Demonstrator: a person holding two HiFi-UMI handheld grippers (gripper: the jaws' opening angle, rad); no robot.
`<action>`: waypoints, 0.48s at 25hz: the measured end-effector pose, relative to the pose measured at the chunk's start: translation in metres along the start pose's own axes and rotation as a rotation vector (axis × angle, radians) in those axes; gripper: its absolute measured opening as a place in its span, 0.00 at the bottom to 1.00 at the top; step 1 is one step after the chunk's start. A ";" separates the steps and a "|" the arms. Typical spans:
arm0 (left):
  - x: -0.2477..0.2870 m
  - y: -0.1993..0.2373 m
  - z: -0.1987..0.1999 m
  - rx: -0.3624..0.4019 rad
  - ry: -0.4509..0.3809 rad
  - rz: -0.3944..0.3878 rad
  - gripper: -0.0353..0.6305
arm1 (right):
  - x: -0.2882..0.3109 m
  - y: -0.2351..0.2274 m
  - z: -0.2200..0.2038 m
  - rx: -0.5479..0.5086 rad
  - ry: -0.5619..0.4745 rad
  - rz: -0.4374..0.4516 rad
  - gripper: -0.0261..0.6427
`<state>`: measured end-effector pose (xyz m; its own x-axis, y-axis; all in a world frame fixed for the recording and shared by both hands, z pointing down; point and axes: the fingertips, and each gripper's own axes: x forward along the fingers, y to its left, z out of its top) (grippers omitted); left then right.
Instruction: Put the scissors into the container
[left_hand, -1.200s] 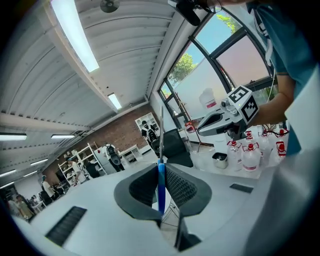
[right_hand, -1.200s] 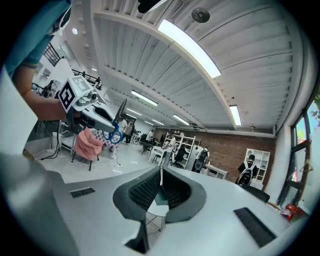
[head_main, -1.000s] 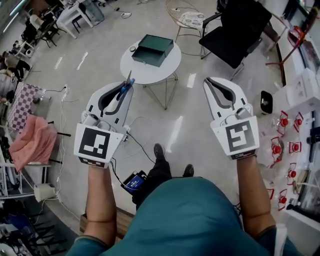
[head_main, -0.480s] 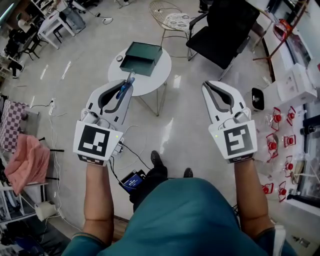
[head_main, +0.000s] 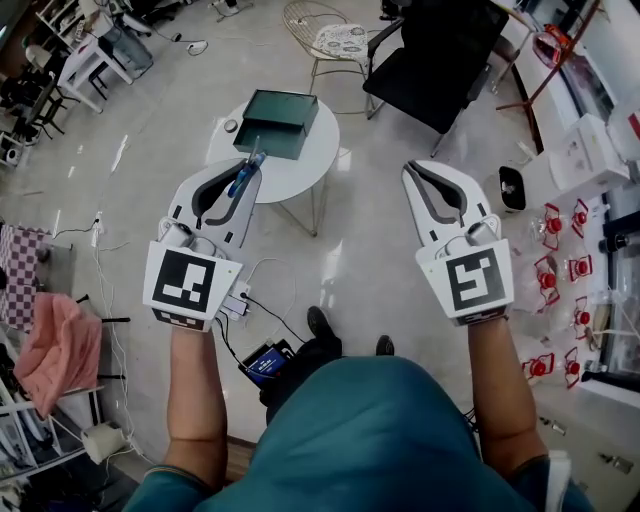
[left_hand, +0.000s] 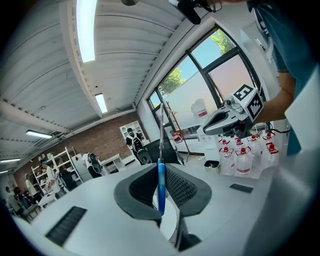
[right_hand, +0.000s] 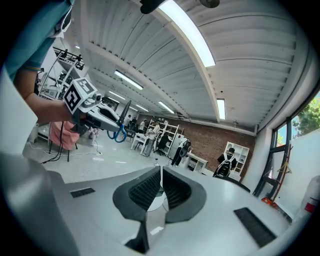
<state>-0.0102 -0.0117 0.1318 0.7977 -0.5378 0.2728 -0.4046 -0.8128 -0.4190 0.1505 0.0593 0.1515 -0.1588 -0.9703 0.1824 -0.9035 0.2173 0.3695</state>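
Observation:
A pair of blue-handled scissors (head_main: 244, 175) is clamped in my left gripper (head_main: 249, 170), blades pointing forward past the jaw tips. In the left gripper view the blue handle (left_hand: 160, 184) sits between the pads and the thin blade (left_hand: 161, 125) rises beyond them. The dark green open container (head_main: 277, 122) rests on a small round white table (head_main: 300, 165), just ahead of the left gripper and lower down. My right gripper (head_main: 413, 171) is held in the air at the right, shut with nothing in it; its pads (right_hand: 150, 187) meet in the right gripper view.
A black office chair (head_main: 440, 60) and a wire stool (head_main: 335, 40) stand beyond the table. Bottles with red caps (head_main: 555, 225) line the right side. Cables and a blue device (head_main: 268, 362) lie on the floor by the person's feet. A pink cloth (head_main: 55, 335) hangs at the left.
The table with the container has drifted left and a little lower in the head view. Both grippers keep their pose, and the scissors stay clamped in the left one.

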 end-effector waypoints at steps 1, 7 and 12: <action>-0.001 0.004 -0.003 0.000 -0.002 -0.004 0.14 | 0.003 0.003 0.001 0.000 0.004 -0.004 0.10; 0.003 0.023 -0.020 -0.004 -0.017 -0.030 0.14 | 0.020 0.013 0.003 -0.007 0.026 -0.030 0.10; 0.001 0.053 -0.032 -0.006 -0.035 -0.044 0.14 | 0.044 0.027 0.017 -0.014 0.040 -0.046 0.10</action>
<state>-0.0451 -0.0628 0.1376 0.8302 -0.4929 0.2605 -0.3709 -0.8371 -0.4021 0.1129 0.0209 0.1539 -0.1006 -0.9744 0.2010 -0.9038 0.1739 0.3910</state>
